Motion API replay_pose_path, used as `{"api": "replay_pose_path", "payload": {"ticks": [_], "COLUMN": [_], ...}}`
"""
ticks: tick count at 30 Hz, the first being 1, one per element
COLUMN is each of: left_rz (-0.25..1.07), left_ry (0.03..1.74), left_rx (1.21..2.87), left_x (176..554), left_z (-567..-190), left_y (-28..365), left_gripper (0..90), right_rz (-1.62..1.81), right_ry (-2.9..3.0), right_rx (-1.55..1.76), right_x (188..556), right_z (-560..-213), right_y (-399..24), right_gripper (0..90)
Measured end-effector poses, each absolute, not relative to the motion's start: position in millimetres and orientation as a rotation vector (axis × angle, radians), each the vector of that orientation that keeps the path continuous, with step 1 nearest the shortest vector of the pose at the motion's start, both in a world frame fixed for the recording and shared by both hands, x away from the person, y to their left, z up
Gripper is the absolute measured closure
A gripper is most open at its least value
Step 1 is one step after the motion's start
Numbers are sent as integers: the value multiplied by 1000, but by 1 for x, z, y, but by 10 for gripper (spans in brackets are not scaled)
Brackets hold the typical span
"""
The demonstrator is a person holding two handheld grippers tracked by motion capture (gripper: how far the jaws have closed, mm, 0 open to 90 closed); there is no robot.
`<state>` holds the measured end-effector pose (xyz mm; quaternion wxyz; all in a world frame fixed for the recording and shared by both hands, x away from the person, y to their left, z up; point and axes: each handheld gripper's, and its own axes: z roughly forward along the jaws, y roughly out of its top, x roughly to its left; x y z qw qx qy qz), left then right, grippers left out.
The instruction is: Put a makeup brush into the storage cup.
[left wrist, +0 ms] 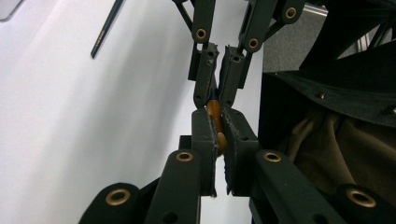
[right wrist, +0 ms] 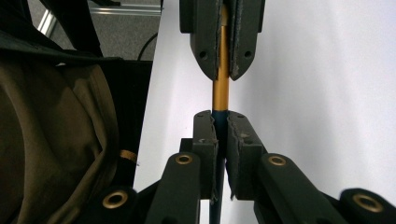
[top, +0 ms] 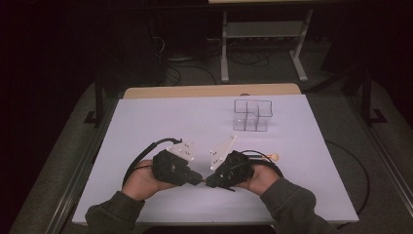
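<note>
Jaws of both grippers meet nose to nose at lower centre of the high view, left gripper (top: 197, 178) facing right gripper (top: 209, 181) above the white tabletop (top: 160, 122). Left gripper view: its jaws pinch an orange-tipped pen (left wrist: 215, 122) at centre. Right gripper view: its jaws clamp the pen's dark barrel (right wrist: 220, 100), lower centre.

A white table (top: 160, 122) bears a clear divided box (top: 251, 115).

Glossy orange-and-blue pen (right wrist: 221, 93), matt white table (top: 160, 122), clear plastic organizer (top: 251, 115)
</note>
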<state>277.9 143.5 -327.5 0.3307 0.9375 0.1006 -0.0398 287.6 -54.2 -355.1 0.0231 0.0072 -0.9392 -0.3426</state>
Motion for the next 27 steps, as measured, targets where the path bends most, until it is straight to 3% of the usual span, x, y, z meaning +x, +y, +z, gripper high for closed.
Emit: {"api": "replay_pose_path", "payload": {"ticks": [10, 27], "left_rz": [-59, 10], "left_ry": [352, 461], "left_rx": [2359, 2265], "left_x": [277, 266], "left_z": [-328, -352], "left_y": [161, 198], "left_gripper": [616, 503], "right_rz": [-1124, -1254], "right_ry": [-2864, -2847], "right_rx": [-45, -230], "right_x": [298, 320], "right_z": [-358, -349], "right_y": [-71, -106], "right_gripper": [826, 826]}}
